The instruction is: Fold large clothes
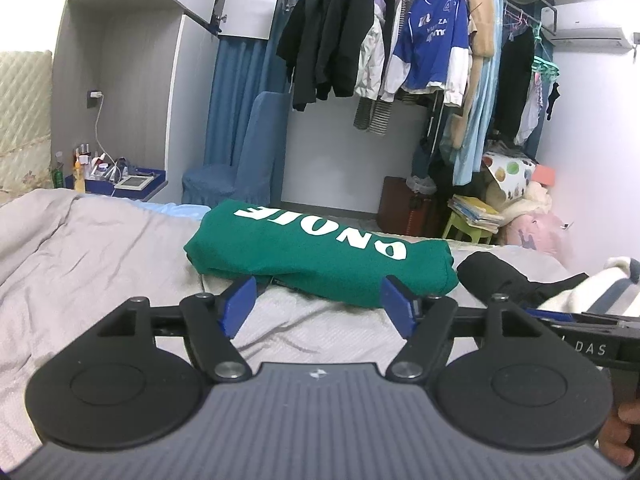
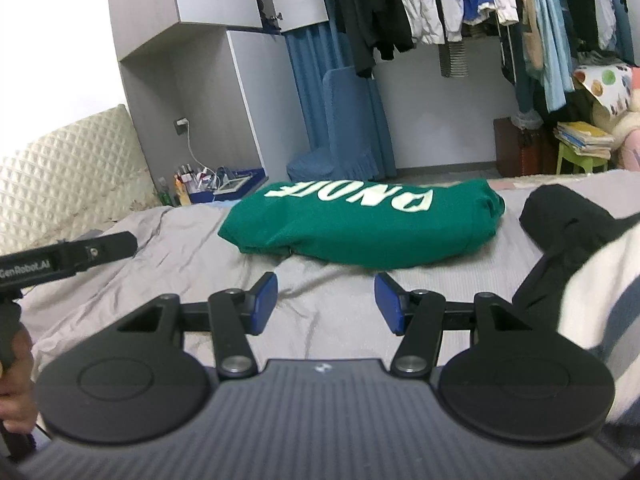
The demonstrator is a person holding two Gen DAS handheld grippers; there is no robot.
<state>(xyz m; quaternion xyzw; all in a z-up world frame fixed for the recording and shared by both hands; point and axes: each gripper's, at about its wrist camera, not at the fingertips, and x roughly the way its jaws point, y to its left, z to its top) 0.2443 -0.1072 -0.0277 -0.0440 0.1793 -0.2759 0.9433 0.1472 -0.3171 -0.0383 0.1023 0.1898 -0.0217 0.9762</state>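
A green garment [image 1: 320, 254] with white lettering lies folded into a thick bundle on the grey bedsheet [image 1: 92, 248]. My left gripper [image 1: 318, 300] stands open just in front of its near edge, blue pads wide apart, with only the sheet between them. In the right wrist view the same green garment [image 2: 360, 222] lies farther ahead. My right gripper [image 2: 326, 298] is open over bare bedsheet [image 2: 192, 240], short of the bundle. Part of the left gripper's body [image 2: 68, 258] shows at that view's left edge.
A black garment [image 2: 568, 224] and a white striped one [image 2: 600, 304] lie on the bed to the right of the green bundle. Beyond the bed stand a rack of hanging clothes [image 1: 416, 40], a blue covered chair [image 1: 240, 160] and a cluttered bedside shelf [image 1: 120, 176]. A quilted headboard [image 2: 60, 168] is at left.
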